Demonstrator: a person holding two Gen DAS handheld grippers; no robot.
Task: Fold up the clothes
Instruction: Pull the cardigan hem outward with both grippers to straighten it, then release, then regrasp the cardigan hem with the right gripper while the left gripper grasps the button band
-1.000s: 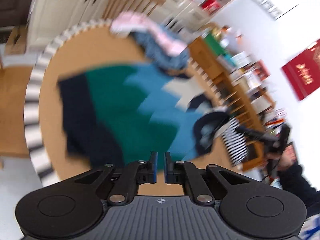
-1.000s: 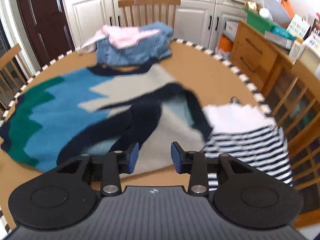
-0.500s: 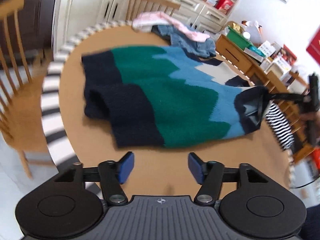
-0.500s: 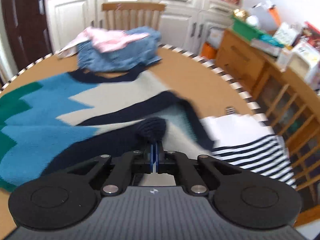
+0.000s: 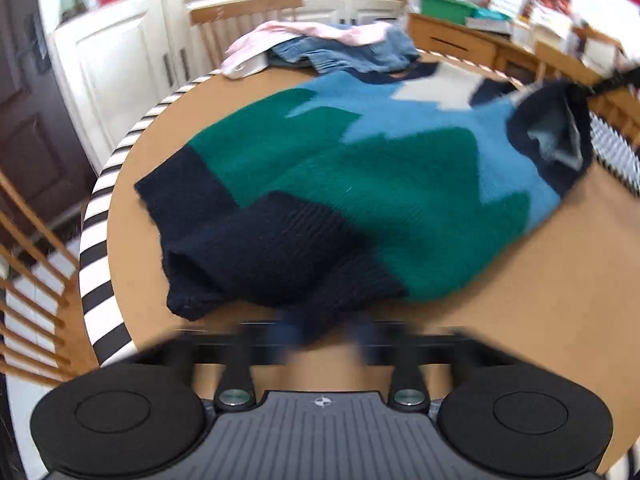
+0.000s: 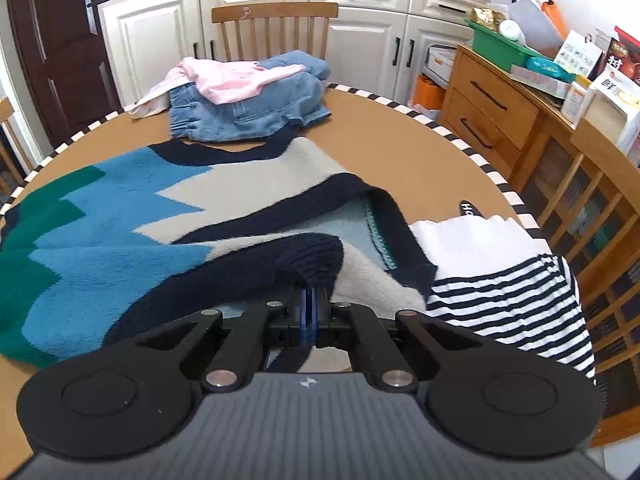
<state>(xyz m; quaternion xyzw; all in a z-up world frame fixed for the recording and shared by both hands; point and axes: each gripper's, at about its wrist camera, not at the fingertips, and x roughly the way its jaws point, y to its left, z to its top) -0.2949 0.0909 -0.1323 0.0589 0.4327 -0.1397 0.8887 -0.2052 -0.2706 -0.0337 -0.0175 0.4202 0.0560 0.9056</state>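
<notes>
Sweater (image 6: pixel 160 220) spread across round table (image 6: pixel 380 152), partly doubled, not yet a neat fold. Right gripper (image 6: pixel 314 312) clamped on navy cuff (image 6: pixel 312 256). Left gripper (image 5: pixel 320 340) blurred at hem; apart or together, cannot tell. Jeans pile (image 6: pixel 248 108) beyond; striped shirt (image 6: pixel 500 280) alongside.

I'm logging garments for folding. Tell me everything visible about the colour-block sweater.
The sweater is a fuzzy knit with zigzag green, blue and cream blocks and ribbed navy trim. It lies spread, rumpled, on the round table. The right tongs pinch a navy cuff; its neckline reaches the jeans, its right edge the striped top.
</notes>
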